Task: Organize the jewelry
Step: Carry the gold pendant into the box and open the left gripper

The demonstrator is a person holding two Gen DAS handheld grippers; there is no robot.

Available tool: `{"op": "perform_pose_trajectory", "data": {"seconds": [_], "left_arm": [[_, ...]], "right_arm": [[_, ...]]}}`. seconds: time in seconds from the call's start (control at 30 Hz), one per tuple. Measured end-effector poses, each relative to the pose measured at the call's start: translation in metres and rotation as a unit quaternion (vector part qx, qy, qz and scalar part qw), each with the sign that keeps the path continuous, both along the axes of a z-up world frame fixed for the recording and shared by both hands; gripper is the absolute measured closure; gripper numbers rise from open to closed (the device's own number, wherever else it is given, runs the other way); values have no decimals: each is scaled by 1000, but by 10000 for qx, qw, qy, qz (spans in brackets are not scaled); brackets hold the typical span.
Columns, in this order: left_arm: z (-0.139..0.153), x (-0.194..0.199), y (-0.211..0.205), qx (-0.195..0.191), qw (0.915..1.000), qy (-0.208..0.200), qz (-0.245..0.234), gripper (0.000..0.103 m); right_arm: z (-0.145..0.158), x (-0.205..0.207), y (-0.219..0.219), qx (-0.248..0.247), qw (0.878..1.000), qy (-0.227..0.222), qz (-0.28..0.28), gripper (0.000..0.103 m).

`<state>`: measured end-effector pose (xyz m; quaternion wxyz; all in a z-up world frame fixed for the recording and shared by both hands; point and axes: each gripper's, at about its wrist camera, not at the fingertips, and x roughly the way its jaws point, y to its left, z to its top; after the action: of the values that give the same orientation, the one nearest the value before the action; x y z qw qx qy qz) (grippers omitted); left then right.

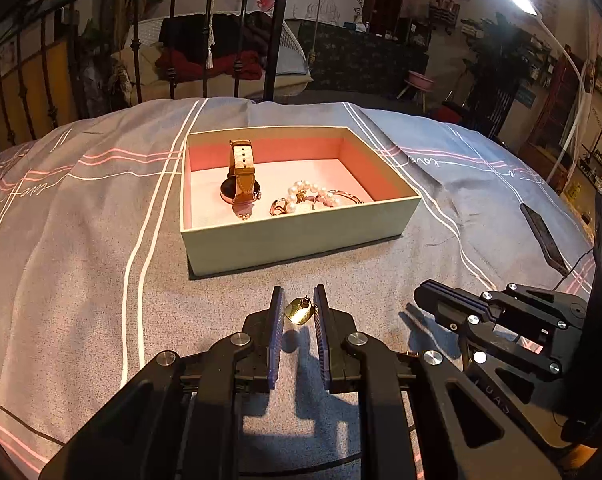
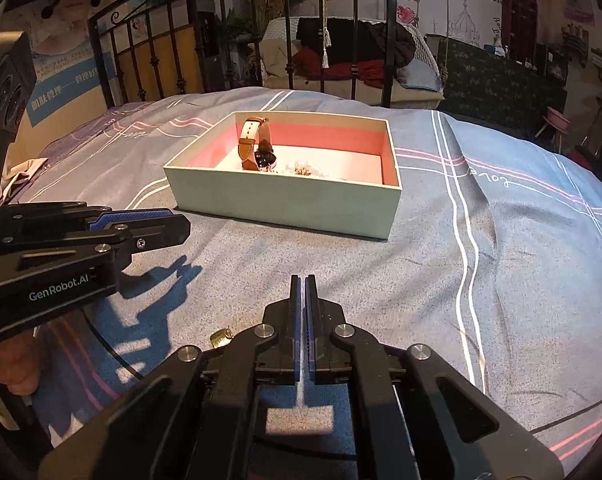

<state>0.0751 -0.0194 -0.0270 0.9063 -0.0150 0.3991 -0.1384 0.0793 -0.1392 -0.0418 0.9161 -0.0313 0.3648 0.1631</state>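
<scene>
The bed [image 1: 81, 240], under a grey cover with white and pink stripes, carries everything here, and the open box [image 1: 301, 236] sits on it ahead of both grippers, farther up the cover and a little left of the right gripper's line. Inside it a watch [image 1: 241, 176] stands up on its strap against the pink lining with a string of pearls [image 1: 313, 196] lying beside it toward the near wall. The left gripper [image 1: 299, 310] has its jaws drawn in narrow on a small gold earring [image 1: 299, 312], which hangs between the pads above its own shadow on the cover, so it looks lifted clear; the box lies straight ahead of those jaws, and the left hand is the one placed to carry it in. The right gripper [image 2: 302, 304] has its jaws pressed together on nothing. A second small gold piece [image 2: 221, 337] lies on the cover just left of the right gripper's body, behind its tips and half hidden by the linkage, so its shape is hard to make out. From the right wrist the box's near wall hides most of the pearls.
</scene>
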Motion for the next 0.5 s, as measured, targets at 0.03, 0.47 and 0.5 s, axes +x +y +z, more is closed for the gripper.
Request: {"op": "perform_pose_trajectory", "data": {"seconds": [0.03,0.47,0.5], "left_arm": [[3,4,1,-35,10000,-10,26,89],[31,70,-7,-61,9992,-246,301,89],[30,75,-7,-63,9992,-229,317,89]], "right_arm": [[3,3,1,23,10000,-21,22,100],[37,72,23,-165,9992,-339,126,100],[37,77,23,-178,9992,-333,95,100]]}}
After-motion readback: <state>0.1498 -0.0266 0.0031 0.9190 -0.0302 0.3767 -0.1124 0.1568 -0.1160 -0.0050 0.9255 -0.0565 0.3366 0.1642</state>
